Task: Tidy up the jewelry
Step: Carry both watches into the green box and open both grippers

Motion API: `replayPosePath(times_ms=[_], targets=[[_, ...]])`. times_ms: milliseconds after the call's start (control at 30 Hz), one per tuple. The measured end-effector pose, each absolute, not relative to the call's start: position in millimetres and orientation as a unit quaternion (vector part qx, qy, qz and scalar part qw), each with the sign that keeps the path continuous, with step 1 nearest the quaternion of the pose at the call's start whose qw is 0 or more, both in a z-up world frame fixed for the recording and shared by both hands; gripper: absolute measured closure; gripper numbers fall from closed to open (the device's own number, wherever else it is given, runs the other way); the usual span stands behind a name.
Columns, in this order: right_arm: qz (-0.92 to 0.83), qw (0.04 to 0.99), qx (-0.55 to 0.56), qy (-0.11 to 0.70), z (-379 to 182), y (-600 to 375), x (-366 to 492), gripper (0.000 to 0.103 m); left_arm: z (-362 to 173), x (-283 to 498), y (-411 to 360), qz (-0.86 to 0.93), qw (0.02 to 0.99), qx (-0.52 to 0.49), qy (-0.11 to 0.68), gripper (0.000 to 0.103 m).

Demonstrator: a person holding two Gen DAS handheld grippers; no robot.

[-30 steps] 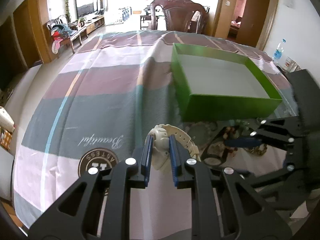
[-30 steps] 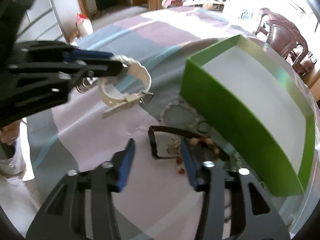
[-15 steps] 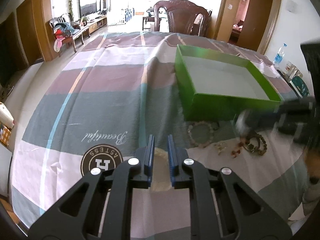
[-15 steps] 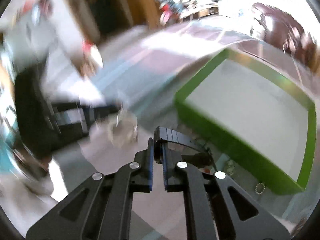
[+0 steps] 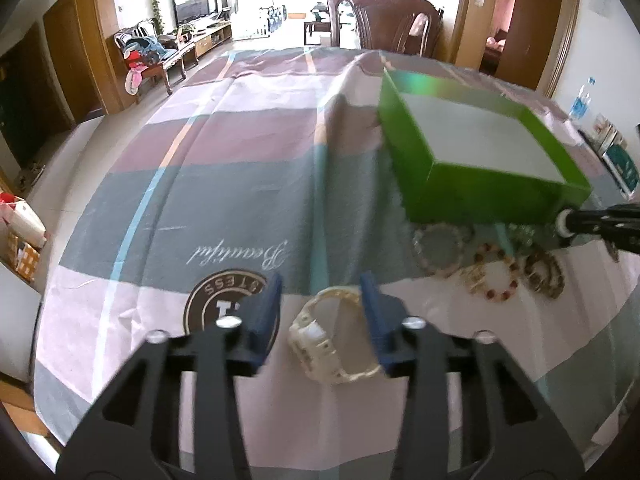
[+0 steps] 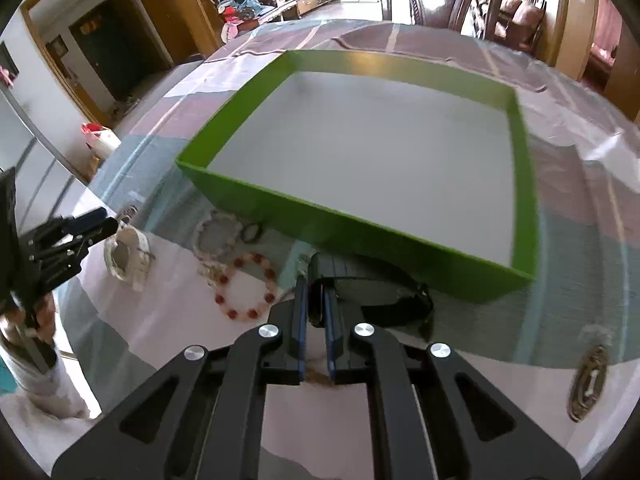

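We count one green box point(image 6: 352, 224) on the striped cloth. Two watches: one white watch point(image 5: 336, 344) lying on the cloth, one black watch point(image 6: 376, 292).

Loose bead bracelets beside the box, left wrist view: one pale bracelet point(image 5: 438, 248), one red-and-white bracelet point(image 5: 496, 276), one dark brown bracelet point(image 5: 546, 272). That makes three that we can tell apart; a gold-coloured tangle sits against the red-and-white one, and we cannot tell whether it is a separate piece.

Right wrist view adds one small dark ring-shaped item point(image 6: 252, 233) near the pale bracelet, and one oval gold piece point(image 6: 588, 384) well apart, at the right.

One wooden chair point(image 5: 384, 20) behind the table. One water bottle point(image 5: 580, 100).
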State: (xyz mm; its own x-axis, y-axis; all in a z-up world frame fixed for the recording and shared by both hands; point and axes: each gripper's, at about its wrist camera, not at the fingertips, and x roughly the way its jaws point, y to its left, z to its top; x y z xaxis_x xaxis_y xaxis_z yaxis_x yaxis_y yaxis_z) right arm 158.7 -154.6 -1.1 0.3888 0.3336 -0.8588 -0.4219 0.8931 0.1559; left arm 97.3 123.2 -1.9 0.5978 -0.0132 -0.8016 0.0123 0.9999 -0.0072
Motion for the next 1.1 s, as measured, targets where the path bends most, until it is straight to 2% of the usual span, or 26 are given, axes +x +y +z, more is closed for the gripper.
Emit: replayPosePath(times_ms=[167, 233, 367, 600, 800, 967, 1100], targets=[[0.194, 0.842, -0.090, 0.496, -14.2, -156.1, 149.8, 0.095, -22.6, 95.8, 117.3, -0.012, 0.878, 0.019, 0.478, 0.061], [0.190, 0.842, -0.097, 0.496, -21.0, -154.2, 148.8, 0.095, -29.2, 96.3, 116.0, 0.006, 0.875, 0.032, 0.484, 0.075], [0.184, 0.846, -0.112, 0.487, -20.0, -151.1, 146.5, 0.095, -27.8, 94.8, 116.2, 0.004, 0.875, 0.028, 0.483, 0.084], [0.190, 0.852, -0.105, 0.476, -6.9, -154.4, 140.6, 0.095, -8.2, 86.5, 107.0, -0.009, 0.889, 0.030, 0.456, 0.084], [0.202, 0.877, -0.094, 0.425, 34.8, -162.1, 131.3, 0.095, 33.4, 92.5, 86.0, -0.039, 0.910, 0.039, 0.412, 0.084], [0.175, 0.903, -0.088, 0.383, 61.3, -169.7, 153.3, 0.095, 63.5, 125.0, 54.7, -0.072, 0.921, 0.052, 0.380, 0.084], [0.153, 0.900, -0.084, 0.398, 47.5, -172.5, 184.8, 0.095, 64.2, 163.3, 38.0, -0.095, 0.915, 0.032, 0.392, 0.084]])
